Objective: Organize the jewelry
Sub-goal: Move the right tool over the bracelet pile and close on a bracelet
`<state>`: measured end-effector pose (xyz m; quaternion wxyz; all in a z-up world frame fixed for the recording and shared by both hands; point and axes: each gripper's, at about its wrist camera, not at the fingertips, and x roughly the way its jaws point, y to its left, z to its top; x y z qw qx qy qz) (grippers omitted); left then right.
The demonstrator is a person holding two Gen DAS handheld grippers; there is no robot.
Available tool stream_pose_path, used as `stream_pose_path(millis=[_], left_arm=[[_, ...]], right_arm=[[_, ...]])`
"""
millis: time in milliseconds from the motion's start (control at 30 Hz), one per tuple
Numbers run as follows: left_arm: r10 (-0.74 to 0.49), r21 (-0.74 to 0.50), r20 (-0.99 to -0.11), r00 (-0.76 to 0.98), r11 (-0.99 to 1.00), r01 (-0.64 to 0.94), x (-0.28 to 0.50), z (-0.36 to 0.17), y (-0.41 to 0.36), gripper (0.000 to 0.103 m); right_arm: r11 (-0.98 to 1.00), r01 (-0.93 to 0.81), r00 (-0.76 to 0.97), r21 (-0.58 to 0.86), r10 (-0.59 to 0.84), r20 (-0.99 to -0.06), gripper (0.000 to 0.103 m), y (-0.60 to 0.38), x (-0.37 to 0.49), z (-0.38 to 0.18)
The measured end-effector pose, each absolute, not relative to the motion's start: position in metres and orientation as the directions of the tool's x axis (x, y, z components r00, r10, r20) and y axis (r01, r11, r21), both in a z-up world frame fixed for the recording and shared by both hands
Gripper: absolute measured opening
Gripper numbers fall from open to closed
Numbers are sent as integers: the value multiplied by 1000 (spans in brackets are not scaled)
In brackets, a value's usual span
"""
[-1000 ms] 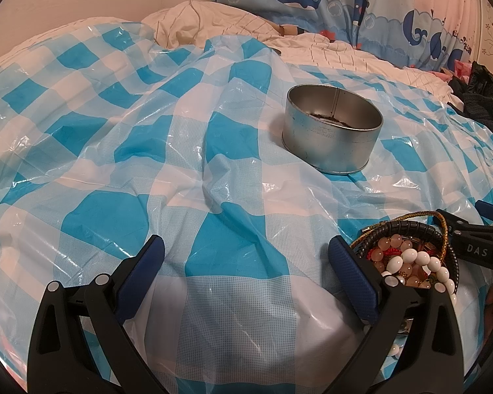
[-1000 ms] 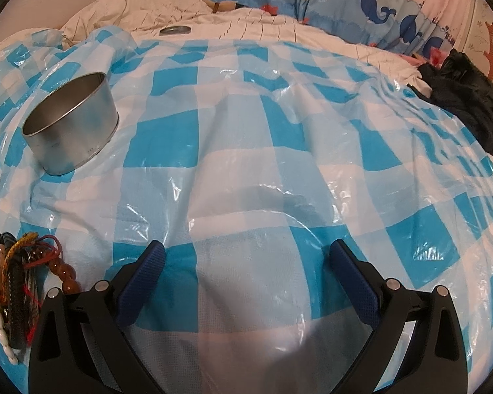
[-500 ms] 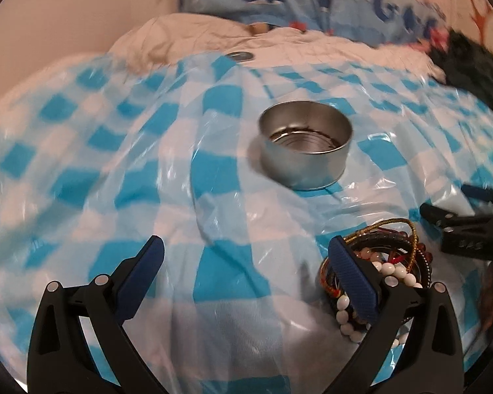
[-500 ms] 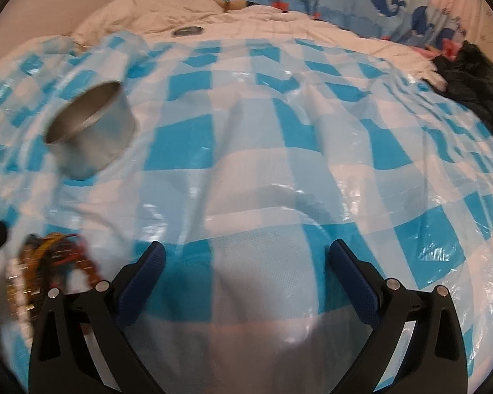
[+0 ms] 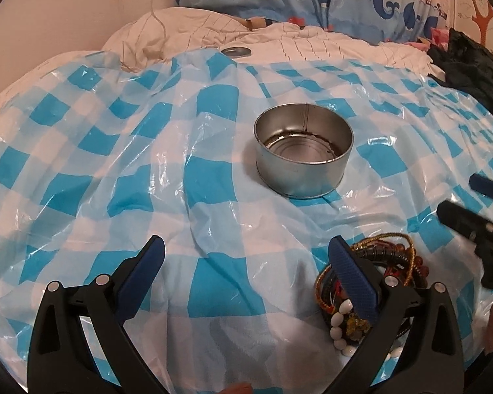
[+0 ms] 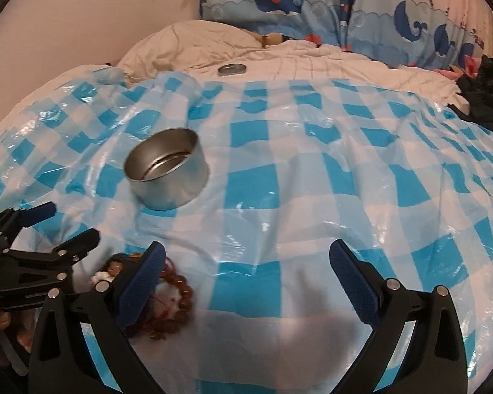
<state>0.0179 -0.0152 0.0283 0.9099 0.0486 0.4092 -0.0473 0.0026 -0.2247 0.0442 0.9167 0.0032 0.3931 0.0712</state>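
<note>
A pile of bracelets and bead strings lies on the blue-checked plastic sheet, partly hidden behind my left gripper's right finger. It also shows in the right wrist view, behind my right gripper's left finger. An open round metal tin stands upright beyond the pile; it also shows in the right wrist view. My left gripper is open and empty, above the sheet left of the pile. My right gripper is open and empty, right of the pile.
The checked sheet covers a soft, wrinkled bed. A flat metal lid lies on the white quilt behind it. Whale-print pillows line the back. Dark clothing sits at the right edge.
Both grippers have risen and pulled back, so the tin and jewelry pile sit farther ahead. Both stay open. The right gripper swung left; the pile now lies behind its left finger.
</note>
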Motion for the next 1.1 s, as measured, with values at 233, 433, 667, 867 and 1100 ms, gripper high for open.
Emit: stream_pose_path(millis=[233, 433, 667, 867, 1100], left_arm=[[-36, 56, -751, 659, 991, 118, 25, 31, -15, 96], [-23, 39, -752, 659, 996, 79, 32, 35, 0, 96], [-13, 13, -760, 650, 999, 36, 38, 35, 14, 96], [-16, 11, -760, 649, 999, 37, 39, 35, 15, 96], [-22, 11, -761, 648, 999, 46, 37, 36, 11, 96]], right_arm=[[972, -222, 653, 77, 207, -728, 96, -208, 2, 41], [950, -308, 622, 45, 237, -746, 96, -188, -4, 38], [937, -347, 604, 39, 255, -755, 96, -179, -6, 32], [920, -369, 587, 133, 342, -734, 81, -183, -3, 33], [892, -394, 520, 223, 417, -745, 25, -184, -1, 26]])
